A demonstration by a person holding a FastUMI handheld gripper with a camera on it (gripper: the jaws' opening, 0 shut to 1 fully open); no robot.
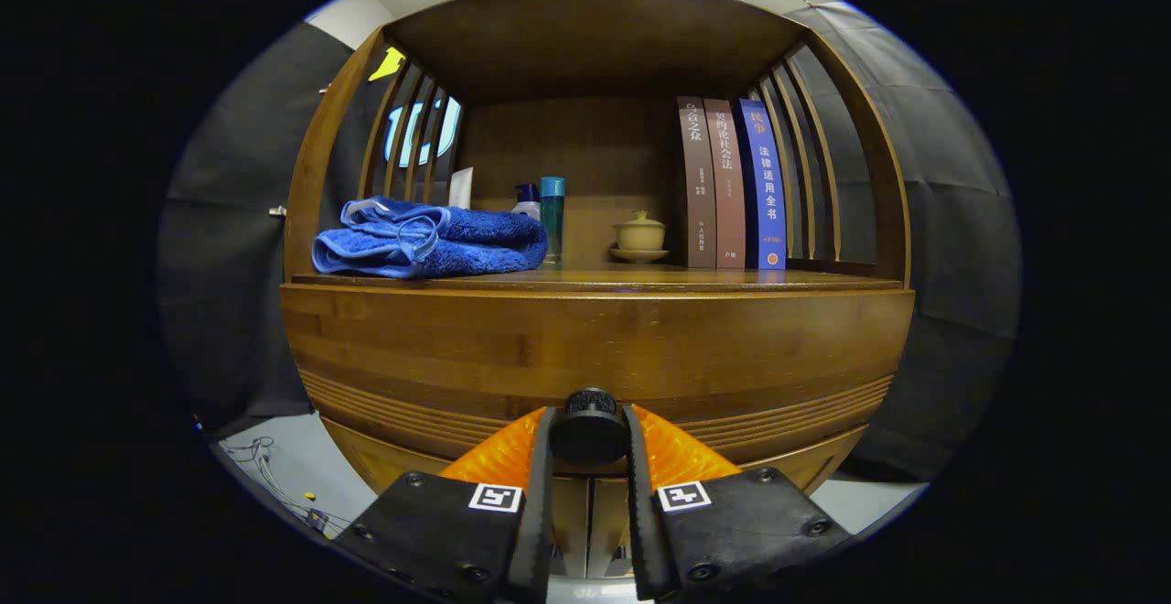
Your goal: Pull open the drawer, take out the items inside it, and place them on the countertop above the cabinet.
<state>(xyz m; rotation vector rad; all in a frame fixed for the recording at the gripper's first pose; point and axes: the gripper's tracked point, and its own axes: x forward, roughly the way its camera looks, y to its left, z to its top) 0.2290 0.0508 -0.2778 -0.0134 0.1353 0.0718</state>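
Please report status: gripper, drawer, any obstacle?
Gripper shut on drawer knob. Drawer looks closed, contents unseen. Towel, bottles, cup, books already on countertop.

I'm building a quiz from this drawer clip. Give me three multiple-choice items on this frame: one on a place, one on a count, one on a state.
1. Where does the folded blue towel lie?
A. on the wooden countertop, at its left end
B. inside the drawer
C. on the floor

2. How many upright books stand at the countertop's right end?
A. one
B. three
C. five

3. What are the fingers of the gripper doing?
A. spread wide, away from the cabinet
B. pressed on the round dark drawer knob, one on each side
C. clamped on the towel

Answers:
1. A, the towel rests on the countertop, left of the bottles.
2. B, two brown spines and one blue one stand side by side.
3. B, the knob sits between the fingers, and the wooden drawer front looks unopened.
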